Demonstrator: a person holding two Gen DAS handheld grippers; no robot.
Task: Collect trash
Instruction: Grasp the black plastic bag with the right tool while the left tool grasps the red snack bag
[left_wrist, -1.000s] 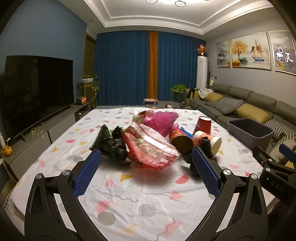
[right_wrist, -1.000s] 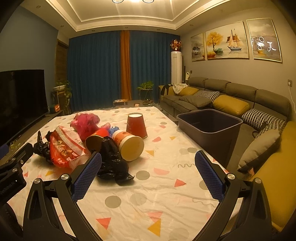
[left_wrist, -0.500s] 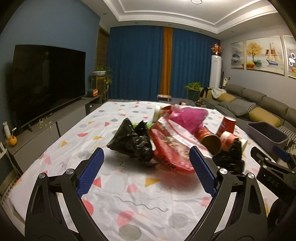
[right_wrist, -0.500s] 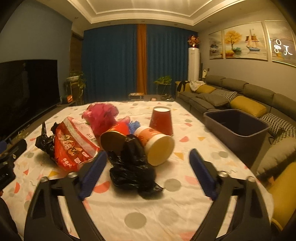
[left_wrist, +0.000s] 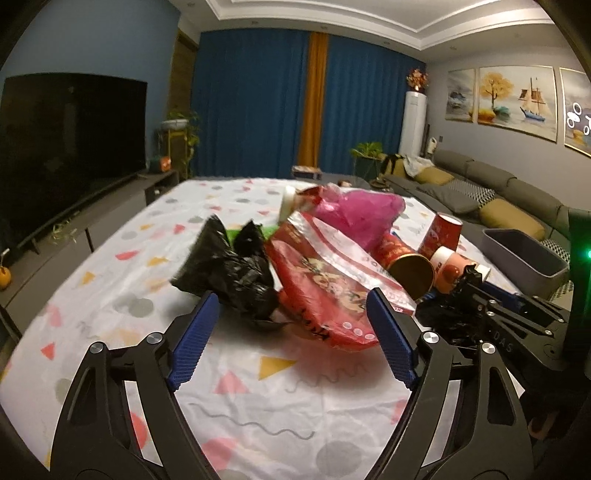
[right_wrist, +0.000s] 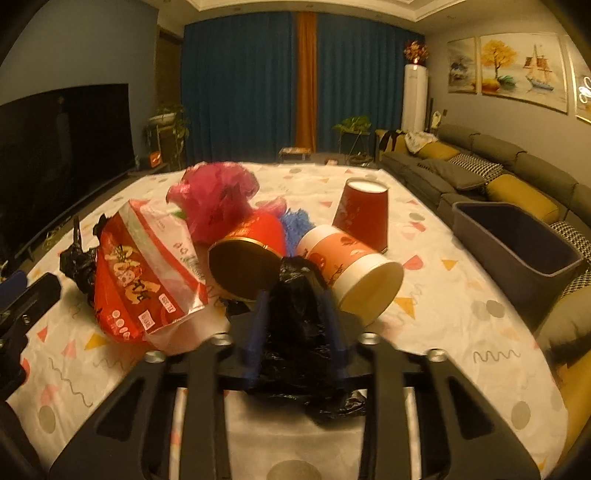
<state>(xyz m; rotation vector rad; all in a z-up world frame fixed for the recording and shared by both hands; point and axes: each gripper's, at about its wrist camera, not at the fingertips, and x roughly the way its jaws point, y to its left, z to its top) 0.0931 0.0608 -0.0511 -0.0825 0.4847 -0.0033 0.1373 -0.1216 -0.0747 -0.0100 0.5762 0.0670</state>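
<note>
Right hand-held gripper (right_wrist: 295, 328) clamps a crumpled black bag (right_wrist: 295, 317) at the near edge of the trash pile on the bench (right_wrist: 461, 332).

Just behind the black bag lie a gold-mouthed red can (right_wrist: 247, 266) and a tipped orange paper cup (right_wrist: 354, 269); left of it sits a red snack bag (right_wrist: 140, 273), beyond it a pink bag (right_wrist: 218, 199) and an upturned red cup (right_wrist: 364, 218). A grey bin (right_wrist: 517, 243) stands right of it, off the bench. The left hand-held gripper (left_wrist: 291, 332) is spread wide around nothing, facing a second black bag (left_wrist: 229, 269) left of the snack bag.
</note>
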